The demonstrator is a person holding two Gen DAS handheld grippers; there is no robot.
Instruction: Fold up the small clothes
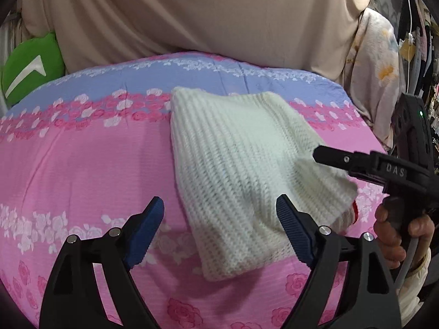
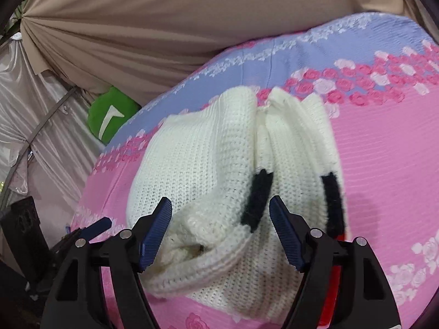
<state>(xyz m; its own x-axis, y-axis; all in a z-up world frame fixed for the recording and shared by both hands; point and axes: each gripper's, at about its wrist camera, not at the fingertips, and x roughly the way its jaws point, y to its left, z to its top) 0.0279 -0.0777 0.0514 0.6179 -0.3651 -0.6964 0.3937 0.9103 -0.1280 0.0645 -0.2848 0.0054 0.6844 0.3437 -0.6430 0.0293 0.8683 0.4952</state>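
A white knitted garment (image 1: 241, 164) lies folded on a pink and blue floral bedspread (image 1: 90, 164). In the right wrist view the garment (image 2: 203, 170) shows two black stripes (image 2: 256, 201) and bunched layers. My left gripper (image 1: 219, 219) is open, hovering just above the garment's near edge, holding nothing. My right gripper (image 2: 221, 227) is open, its jaws standing over the garment's near bunched edge, not closed on it. The right gripper also shows in the left wrist view (image 1: 318, 155) over the garment's right edge.
A beige curtain (image 1: 192, 13) hangs behind the bed. A green cushion (image 1: 30, 65) sits at the far left corner. A floral blanket (image 1: 376, 63) hangs at the right. Something red (image 2: 332, 298) peeks from under the garment.
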